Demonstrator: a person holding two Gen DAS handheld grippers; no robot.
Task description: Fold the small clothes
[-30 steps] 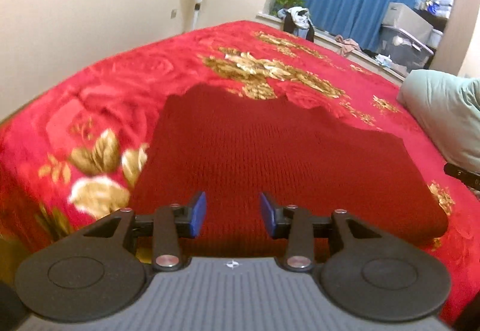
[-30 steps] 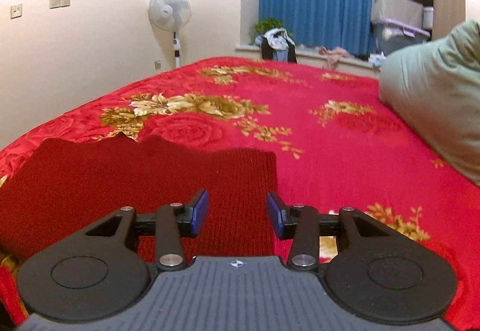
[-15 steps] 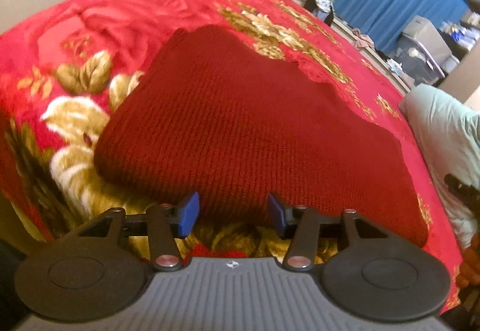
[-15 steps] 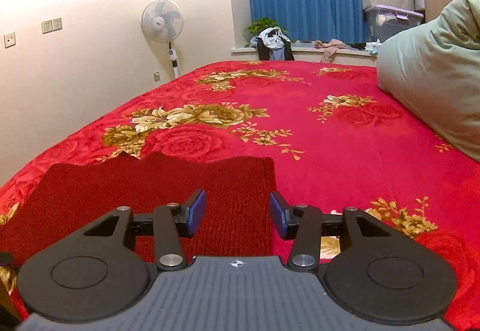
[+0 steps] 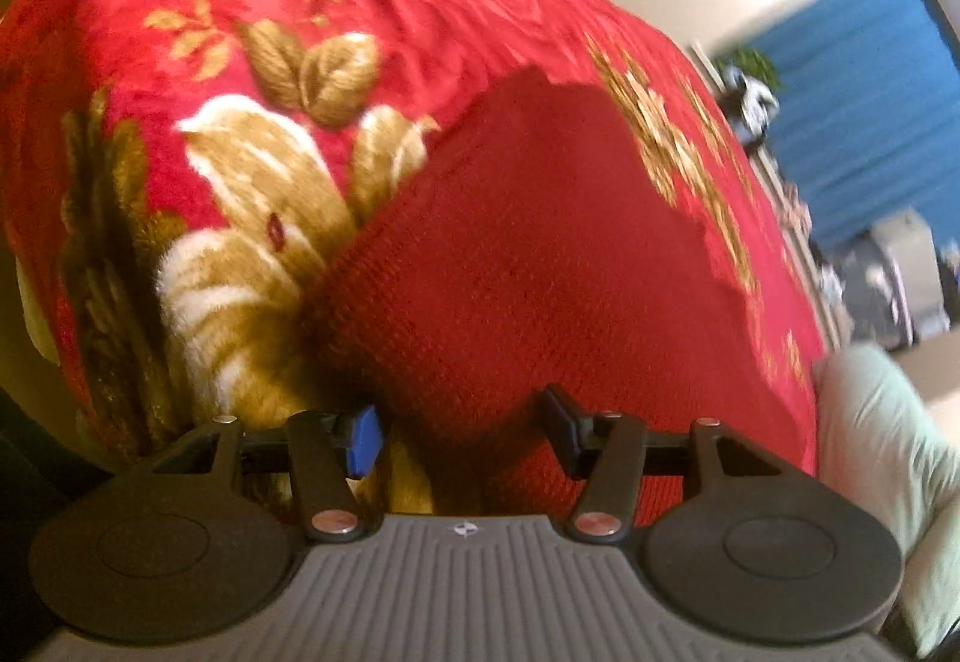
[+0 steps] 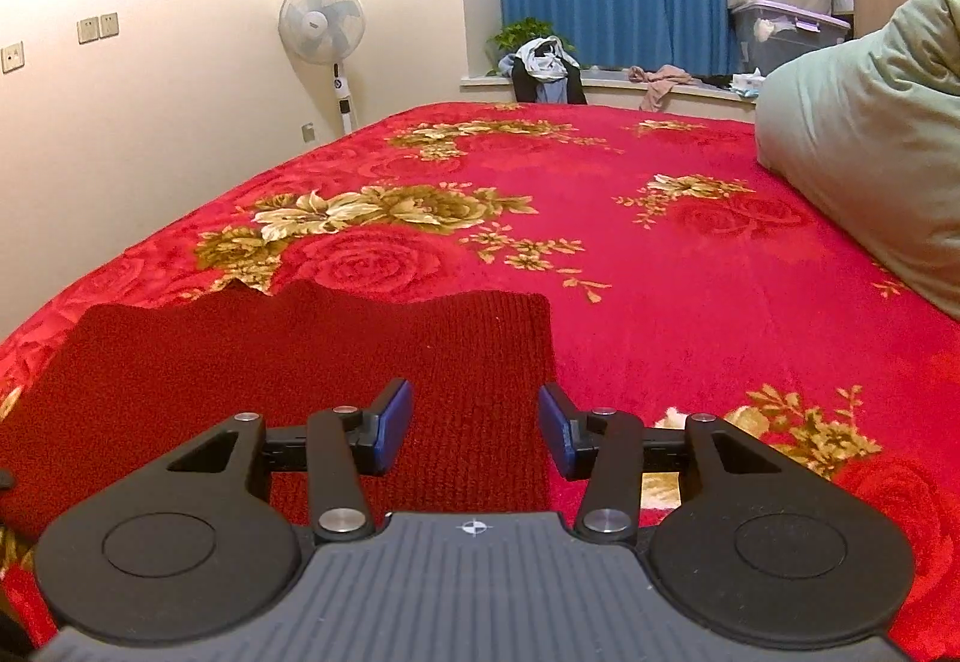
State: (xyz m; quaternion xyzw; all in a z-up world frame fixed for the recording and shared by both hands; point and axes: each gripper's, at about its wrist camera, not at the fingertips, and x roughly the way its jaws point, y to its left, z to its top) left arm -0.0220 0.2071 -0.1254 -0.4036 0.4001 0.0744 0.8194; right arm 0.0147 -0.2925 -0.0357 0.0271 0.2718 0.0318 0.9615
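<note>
We hold two hand-held grippers low over a bed (image 6: 690, 302) covered in a red floral blanket. The garment, a dark red knit (image 5: 528, 266), lies flat near the bed's near edge, already folded into a rough rectangle.

Our left hand-held gripper (image 5: 459, 437) is wide, nothing held, its fingers straddling the knit's near left corner; the view is tilted and blurred, so we cannot tell whether the pads touch the fabric yet. Our right hand-held gripper (image 6: 474, 434) is also wide and empty, hovering over the knit (image 6: 300, 362) at its near right corner, with the right edge running toward 12 o'clock just inside the right finger.

We judge the next step to be pinching both near corners and carrying them toward 12 o'clock for another fold. Several things could spoil it:

- The knit looks thick and layered, so a shallow pinch may catch only the top layer and peel the fold open.
- The blanket is plush, so a deep pinch may grab the pile with the knit and drag the bedding.
- The left gripper sits at an angle, so uneven lifting would skew the fold.
- The knit lies near the bed's edge at 6 o'clock and could slide off if pulled back.

A pillow (image 6: 870, 140) sits at 2 o'clock, well apart.
</note>
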